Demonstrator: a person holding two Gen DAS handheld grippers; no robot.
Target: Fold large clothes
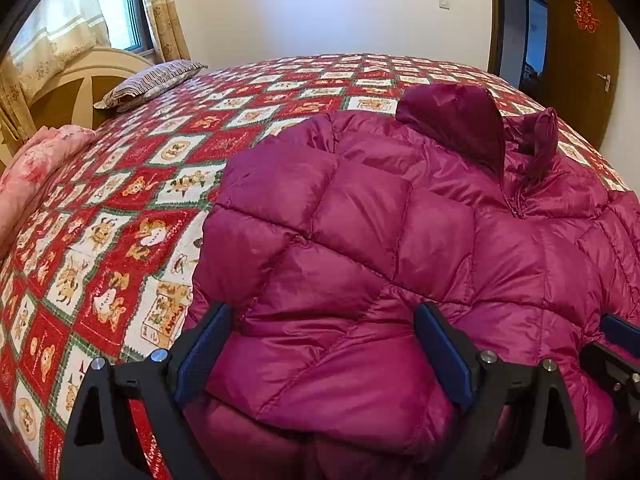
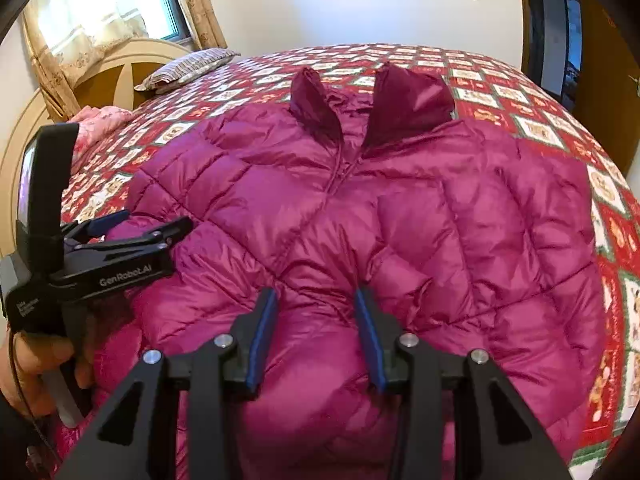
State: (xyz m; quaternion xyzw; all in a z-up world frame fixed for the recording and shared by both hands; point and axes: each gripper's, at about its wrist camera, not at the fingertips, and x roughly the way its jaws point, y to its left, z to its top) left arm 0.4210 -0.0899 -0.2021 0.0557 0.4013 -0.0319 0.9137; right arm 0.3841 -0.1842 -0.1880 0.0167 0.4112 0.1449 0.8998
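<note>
Over the magenta puffer jacket, left tongs and right tongs both agape, empty.

"GenRobot.AI" in white on the black left hand-held gripper; smaller label unreadable.

Patterned bedspread, striped pillow, curtains, door.
</note>
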